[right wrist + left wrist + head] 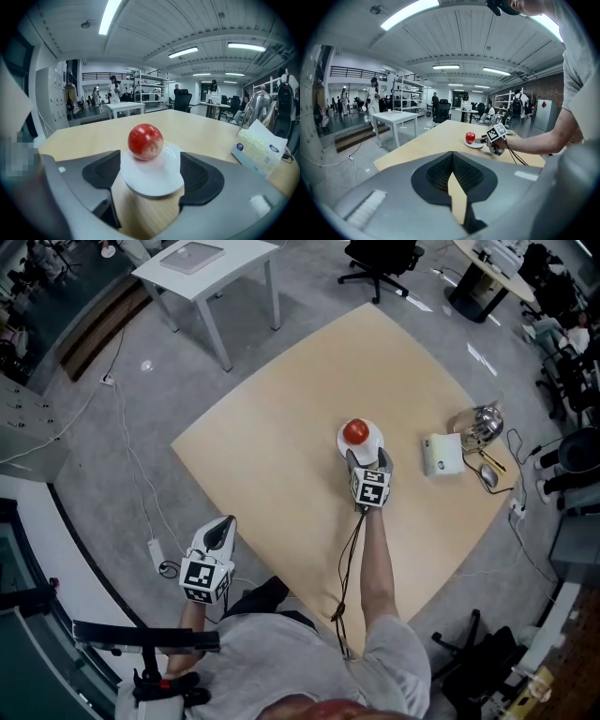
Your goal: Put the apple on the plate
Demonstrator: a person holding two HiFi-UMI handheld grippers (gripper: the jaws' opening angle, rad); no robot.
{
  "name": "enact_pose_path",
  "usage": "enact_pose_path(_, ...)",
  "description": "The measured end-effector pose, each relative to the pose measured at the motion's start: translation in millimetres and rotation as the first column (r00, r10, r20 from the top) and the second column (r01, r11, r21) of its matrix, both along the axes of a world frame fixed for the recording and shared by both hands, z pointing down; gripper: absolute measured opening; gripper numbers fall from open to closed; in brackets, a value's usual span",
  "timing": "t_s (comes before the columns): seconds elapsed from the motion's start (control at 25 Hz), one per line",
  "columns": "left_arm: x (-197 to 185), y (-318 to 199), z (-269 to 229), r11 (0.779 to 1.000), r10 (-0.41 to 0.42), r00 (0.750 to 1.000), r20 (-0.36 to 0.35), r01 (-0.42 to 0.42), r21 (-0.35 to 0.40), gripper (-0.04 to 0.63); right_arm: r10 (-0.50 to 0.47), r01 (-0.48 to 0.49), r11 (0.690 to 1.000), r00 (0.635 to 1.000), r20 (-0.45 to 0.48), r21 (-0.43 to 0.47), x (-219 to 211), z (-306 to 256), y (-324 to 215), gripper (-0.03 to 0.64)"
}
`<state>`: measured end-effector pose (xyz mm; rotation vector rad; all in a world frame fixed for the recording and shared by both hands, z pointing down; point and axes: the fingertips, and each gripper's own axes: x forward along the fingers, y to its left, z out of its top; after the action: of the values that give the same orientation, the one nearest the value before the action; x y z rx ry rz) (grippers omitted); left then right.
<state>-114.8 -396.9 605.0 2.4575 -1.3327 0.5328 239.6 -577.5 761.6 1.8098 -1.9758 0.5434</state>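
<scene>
A red apple (355, 431) rests on a small white plate (373, 442) near the middle of the tan table (281, 427). My right gripper (367, 458) is just behind the plate, open, its jaws standing on either side of the plate's near rim without touching the apple. In the right gripper view the apple (146, 141) sits at the plate's (154, 180) far side, beyond my gripper (150, 159). My left gripper (223, 521) hangs off the table's near left edge, shut and empty. In the left gripper view the apple (470, 137) lies far beyond the closed left gripper (452, 154).
A white tissue box (442, 454) and a shiny metal kettle (483, 423) stand to the right of the plate, with cables by the table's right edge. A white table (206, 263) and office chairs (380, 259) stand on the floor beyond.
</scene>
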Motion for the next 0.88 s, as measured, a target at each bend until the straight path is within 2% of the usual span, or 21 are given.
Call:
enact_pose_path(0.24,5.1,8.8,-2.6,1.0,0.019,1.0,-0.015,-0.018,0.026,0.02,-0.001,0.0,1.0,1.0,0.013,0.02,2.0,-10.4,15.9,0.402)
enact_pose_path(0.88,15.3,70.7,-38.1,0.994,0.035,0.998,-0.06,-0.028,0.107,0.02,-0.008,-0.001,0.992,0.997,0.075,0.126,-9.6,-81.7,118.5,0.372)
